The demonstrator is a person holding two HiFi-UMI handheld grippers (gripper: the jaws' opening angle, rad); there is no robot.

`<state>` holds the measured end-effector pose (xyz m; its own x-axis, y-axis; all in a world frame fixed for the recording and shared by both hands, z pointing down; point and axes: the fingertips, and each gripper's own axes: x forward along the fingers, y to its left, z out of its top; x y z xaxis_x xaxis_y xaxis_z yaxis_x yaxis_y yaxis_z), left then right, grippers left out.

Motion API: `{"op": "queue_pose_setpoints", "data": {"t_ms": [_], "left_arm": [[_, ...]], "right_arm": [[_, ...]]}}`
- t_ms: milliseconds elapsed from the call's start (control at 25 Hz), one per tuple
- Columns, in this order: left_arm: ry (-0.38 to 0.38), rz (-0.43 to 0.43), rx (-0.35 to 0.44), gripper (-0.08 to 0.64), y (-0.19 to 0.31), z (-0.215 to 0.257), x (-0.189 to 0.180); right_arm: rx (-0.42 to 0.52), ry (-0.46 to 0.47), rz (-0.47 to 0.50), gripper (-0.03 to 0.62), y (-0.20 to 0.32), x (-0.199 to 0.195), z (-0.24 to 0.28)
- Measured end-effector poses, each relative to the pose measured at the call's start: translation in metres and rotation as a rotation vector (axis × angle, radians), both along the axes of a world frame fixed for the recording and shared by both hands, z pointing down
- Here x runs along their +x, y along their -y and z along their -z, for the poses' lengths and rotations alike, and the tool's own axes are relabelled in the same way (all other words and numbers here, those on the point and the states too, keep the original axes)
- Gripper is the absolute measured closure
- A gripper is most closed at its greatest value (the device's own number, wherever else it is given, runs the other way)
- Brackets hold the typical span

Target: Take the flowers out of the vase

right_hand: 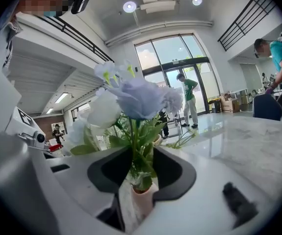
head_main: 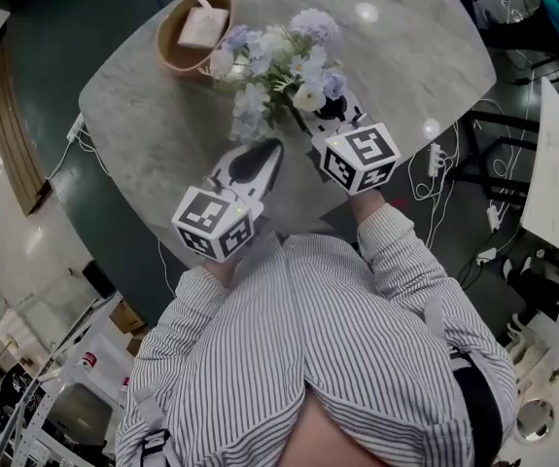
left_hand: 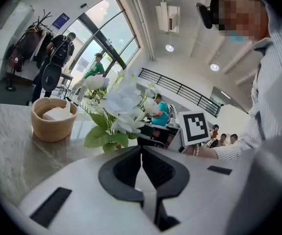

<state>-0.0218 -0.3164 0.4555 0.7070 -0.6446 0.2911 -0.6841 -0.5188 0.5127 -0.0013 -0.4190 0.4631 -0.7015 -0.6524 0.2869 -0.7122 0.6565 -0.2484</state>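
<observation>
**Head view with both gripper views.** The flowers (head_main: pixel 279 61), pale blue and white with green leaves, stand upright in a small pale pink vase (right_hand: pixel 143 199) on the round marble counter (head_main: pixel 153 154). The right hand-held gripper (right_hand: pixel 143 153) is clamped on the vase. Its jaws bear on the vase's neck from either side, and the stems rise between them just above the vase. The left hand-held gripper (left_hand: pixel 141 148) has its jaws together with nothing between them. Its tip points at the vase from just beside it, on the person's left. A wooden bowl (head_main: pixel 193 29) holding a white folded item stands near the vase, beyond it and to the left. People stand in the room well behind the vase.
</observation>
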Motion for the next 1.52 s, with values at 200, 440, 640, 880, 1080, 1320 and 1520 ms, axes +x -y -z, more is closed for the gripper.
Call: {"op": "queue_pose_setpoints", "data": {"t_ms": [200, 440, 640, 880, 1080, 1320, 1520], "left_arm": [[-0.006, 0.01, 0.002, 0.541, -0.001, 0.0, -0.002], [-0.012, 0.015, 0.004, 0.543, -0.001, 0.002, -0.006], [-0.012, 0.019, 0.005, 0.541, -0.003, 0.002, -0.006], [-0.013, 0.02, 0.006, 0.541, 0.0, 0.001, -0.006], [-0.012, 0.009, 0.008, 0.541, 0.0, 0.002, -0.003], [-0.014, -0.004, 0.02, 0.541, -0.004, 0.005, 0.001], [-0.015, -0.001, 0.044, 0.543, -0.012, 0.014, 0.001]], "right_arm": [[0.013, -0.017, -0.031, 0.48, -0.001, -0.001, 0.0], [0.015, -0.034, -0.061, 0.534, -0.003, -0.001, 0.004], [0.005, -0.025, -0.069, 0.546, -0.007, -0.002, 0.004], [0.008, -0.009, -0.064, 0.548, -0.007, -0.003, 0.008], [0.005, -0.006, -0.05, 0.548, -0.008, -0.003, 0.012], [0.004, 0.0, -0.043, 0.548, -0.012, -0.001, 0.016], [0.004, 0.013, -0.05, 0.548, -0.018, 0.002, 0.027]]}}
